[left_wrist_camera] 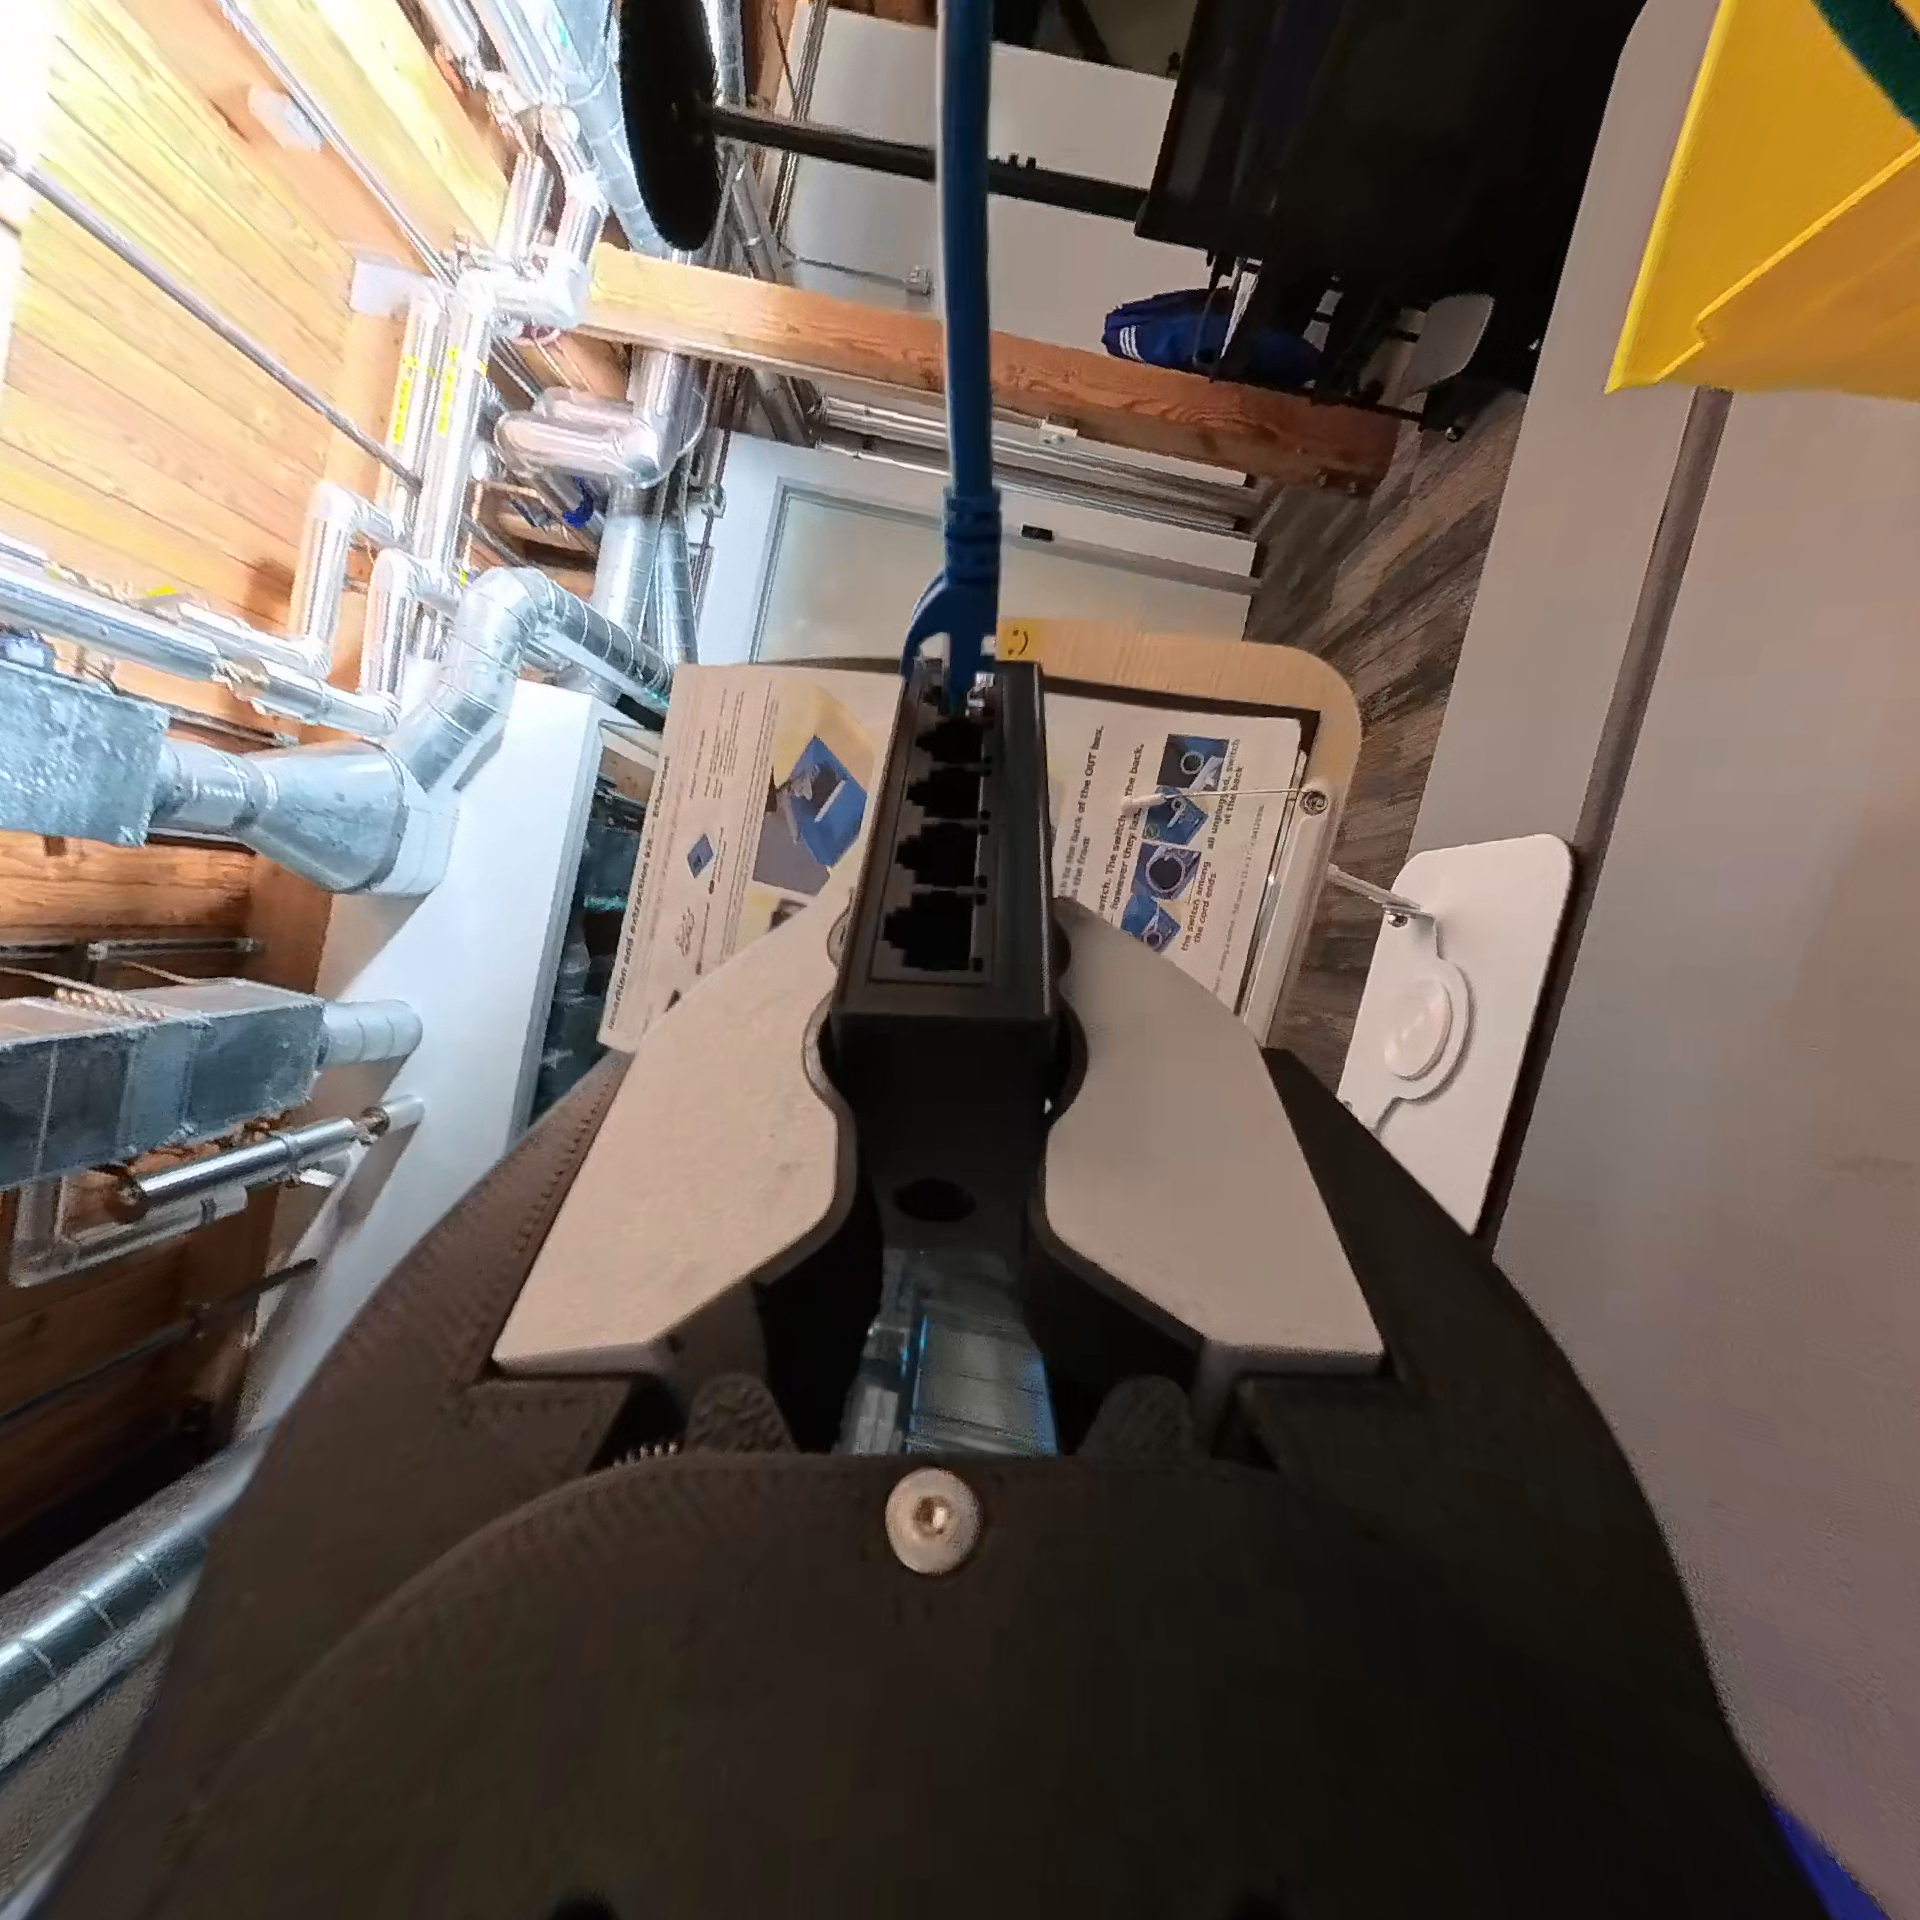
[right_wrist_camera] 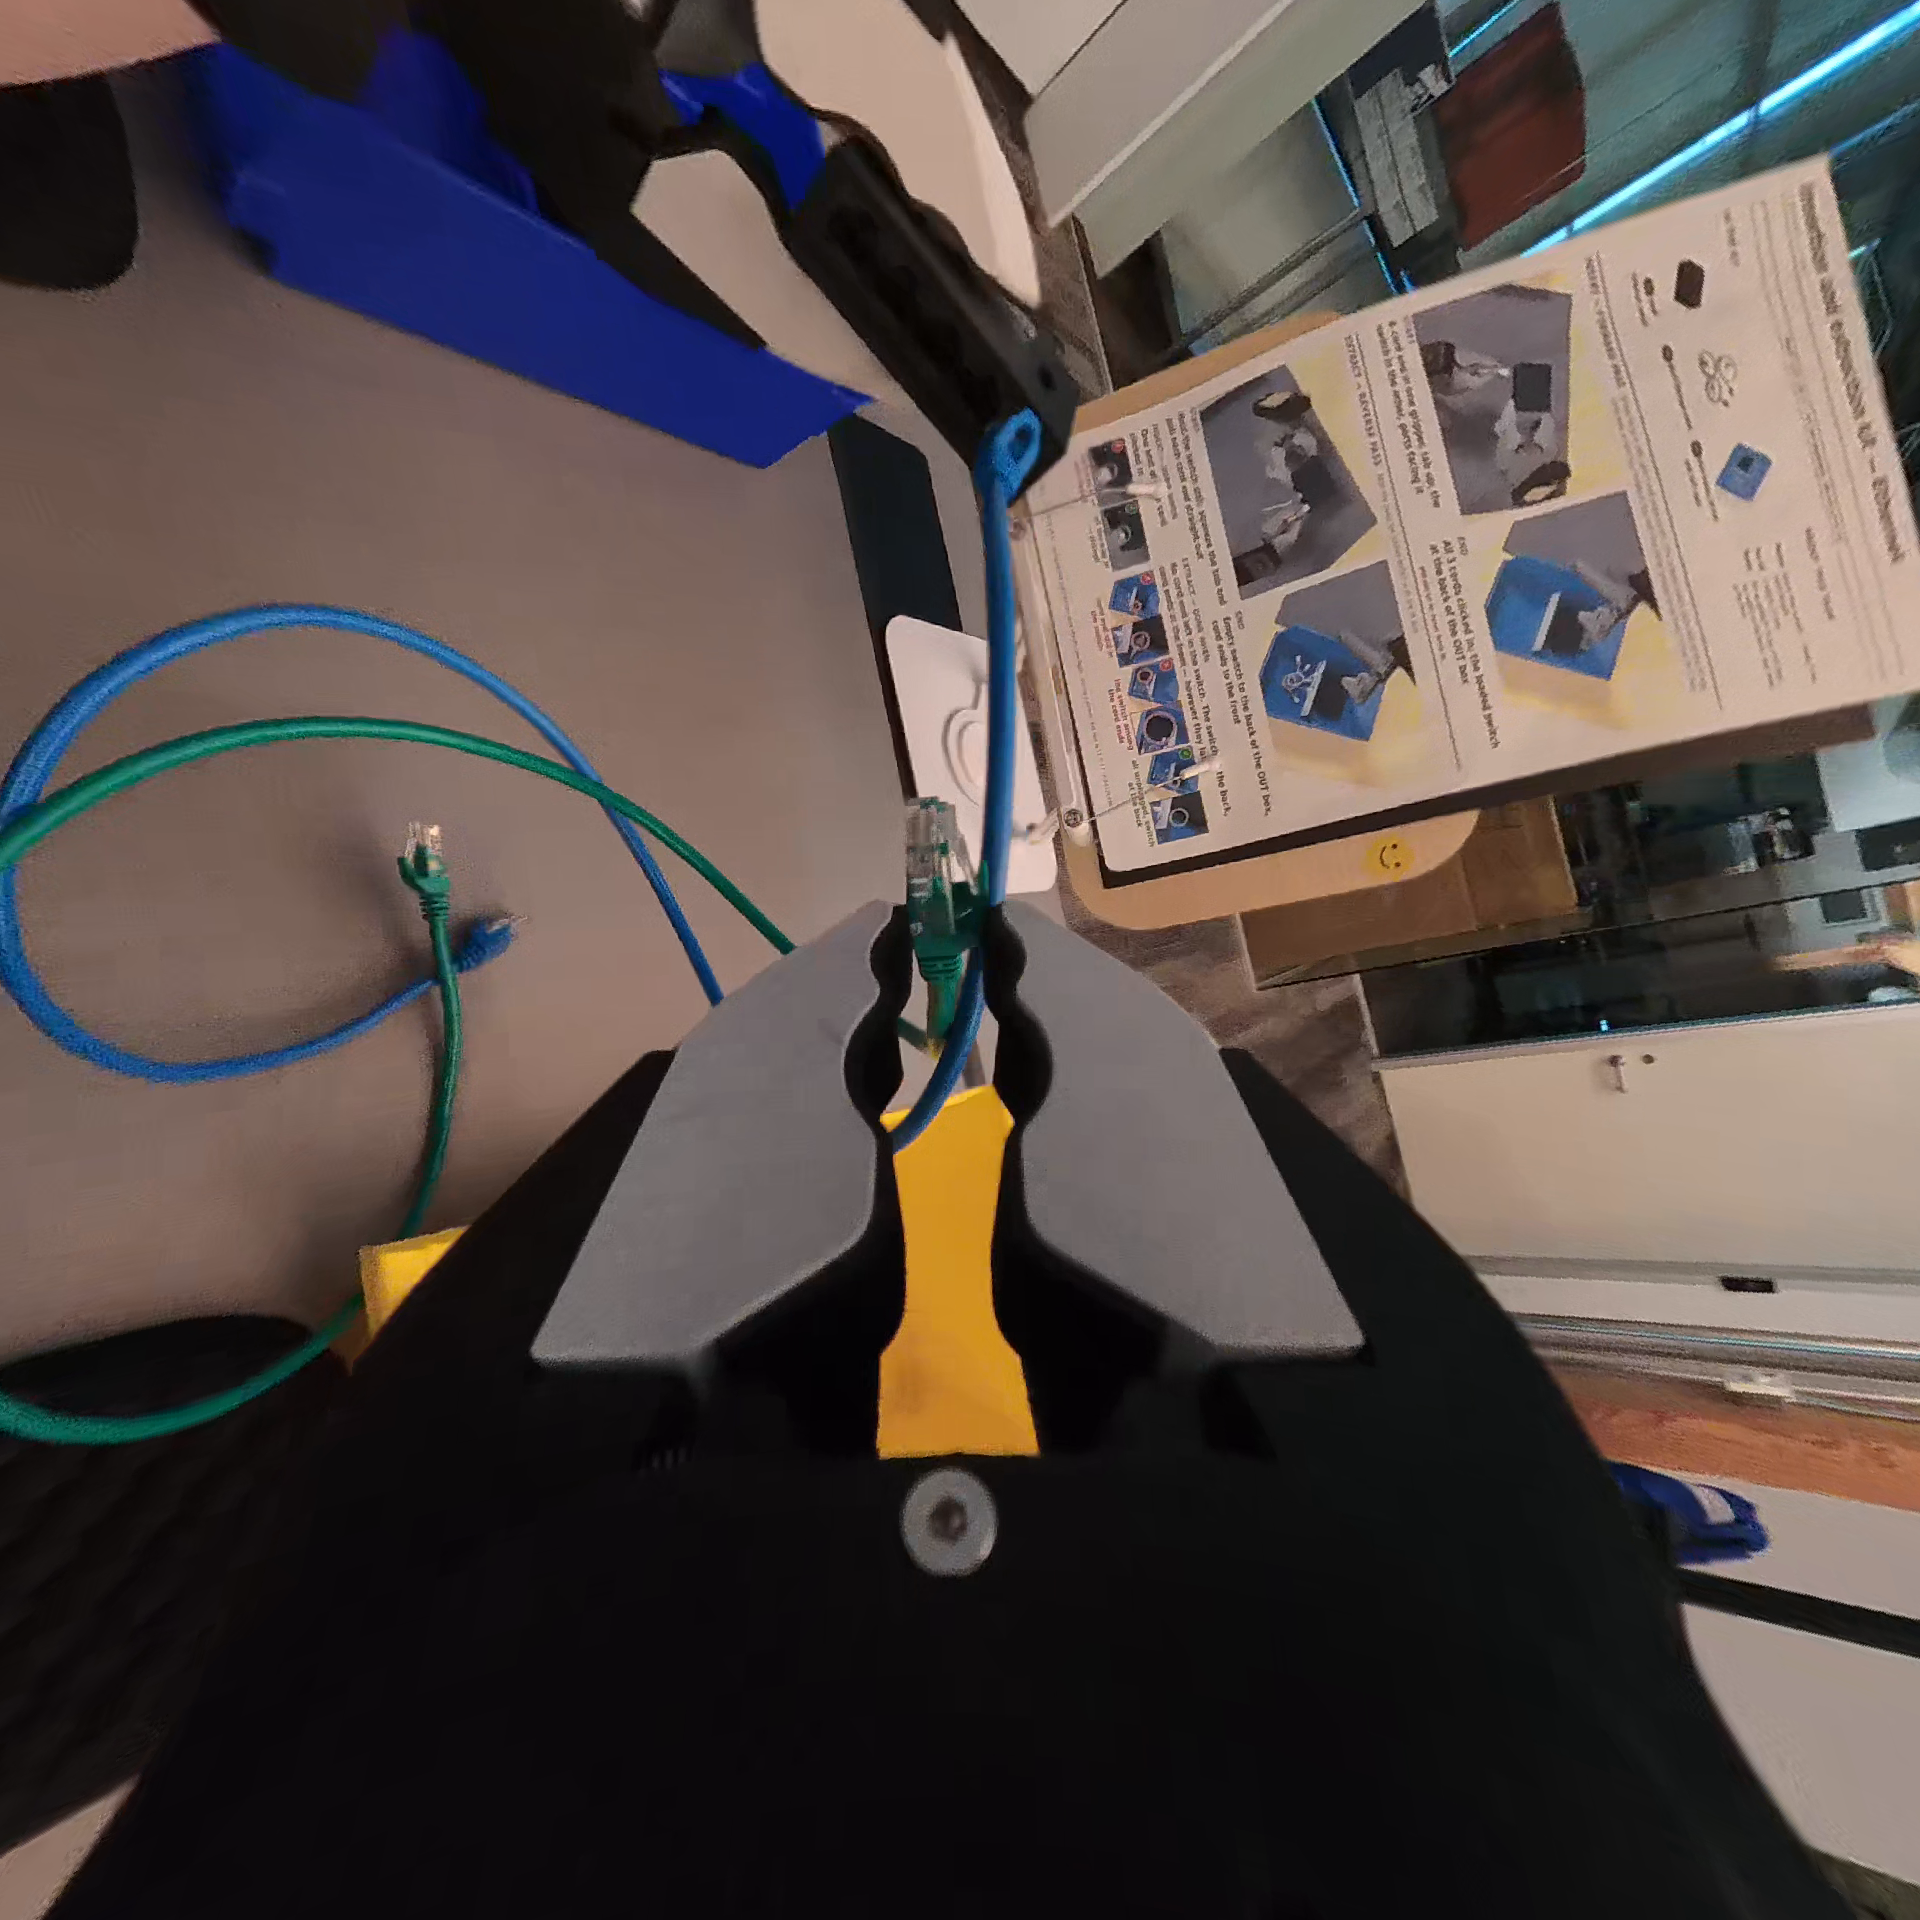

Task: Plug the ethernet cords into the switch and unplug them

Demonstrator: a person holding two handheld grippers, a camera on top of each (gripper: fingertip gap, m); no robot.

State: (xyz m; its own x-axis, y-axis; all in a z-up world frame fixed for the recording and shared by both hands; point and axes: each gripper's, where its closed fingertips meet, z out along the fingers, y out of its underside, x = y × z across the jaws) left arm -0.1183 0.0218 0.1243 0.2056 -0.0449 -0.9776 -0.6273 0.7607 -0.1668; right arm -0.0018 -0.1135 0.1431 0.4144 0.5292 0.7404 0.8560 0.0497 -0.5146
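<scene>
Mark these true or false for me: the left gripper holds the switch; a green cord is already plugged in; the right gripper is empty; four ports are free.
1. The left gripper holds the switch: true.
2. A green cord is plugged in: false. The plugged cord is the blue cord.
3. The right gripper is empty: false. It grips the green cord behind its connector.
4. Four ports are free: true, in the left wrist view.

Black gripper (left_wrist_camera: 951, 935) — grey fingers (left_wrist_camera: 717, 1132)

Workshop-like lab: exposed ducts (left_wrist_camera: 312, 800), timber ceiling (left_wrist_camera: 187, 343), instruction sheet (right_wrist_camera: 1455, 540).
</scene>
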